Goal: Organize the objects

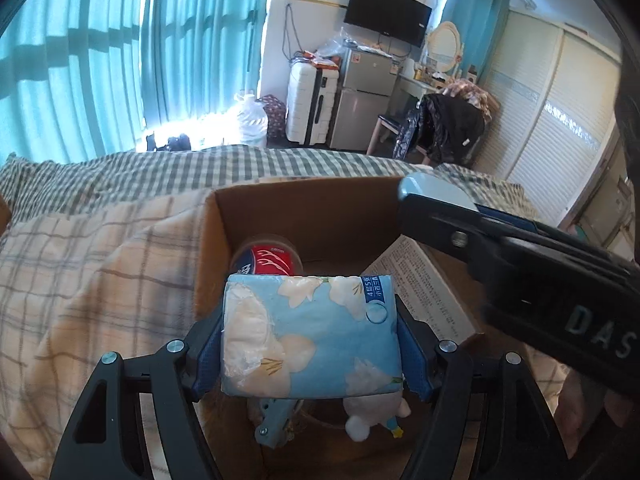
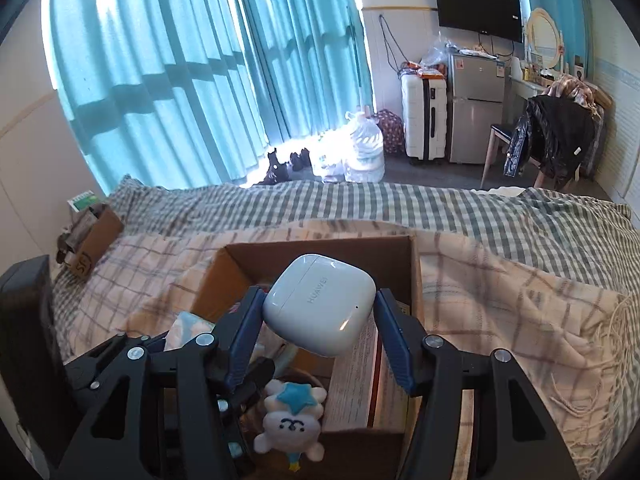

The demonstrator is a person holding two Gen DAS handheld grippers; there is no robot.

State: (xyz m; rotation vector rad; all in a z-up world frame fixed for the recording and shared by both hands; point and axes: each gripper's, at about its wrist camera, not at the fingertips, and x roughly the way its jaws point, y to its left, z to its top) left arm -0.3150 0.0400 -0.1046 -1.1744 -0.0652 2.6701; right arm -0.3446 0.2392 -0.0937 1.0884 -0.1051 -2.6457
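Observation:
An open cardboard box (image 1: 304, 208) sits on the bed, and it also shows in the right wrist view (image 2: 320, 246). My left gripper (image 1: 310, 340) is shut on a blue flowered tissue pack (image 1: 316, 340), held over the box. My right gripper (image 2: 318, 316) is shut on a white Huawei earbuds case (image 2: 320, 304), also over the box. In the left wrist view the right gripper comes in from the right as a dark body (image 1: 520, 264). Inside the box lie a red-labelled jar (image 1: 268, 260), a printed carton (image 2: 356, 380), a white plush toy with a blue star (image 2: 294, 420) and a grey clip (image 1: 274, 424).
The box rests on a beige plaid blanket (image 2: 500, 312) over a green checked sheet (image 2: 440, 204). A smaller cardboard box (image 2: 96, 240) sits at the bed's left end. Beyond the bed stand teal curtains, a water jug (image 2: 364, 148), a white suitcase (image 2: 424, 116), a fridge and a chair with clothes.

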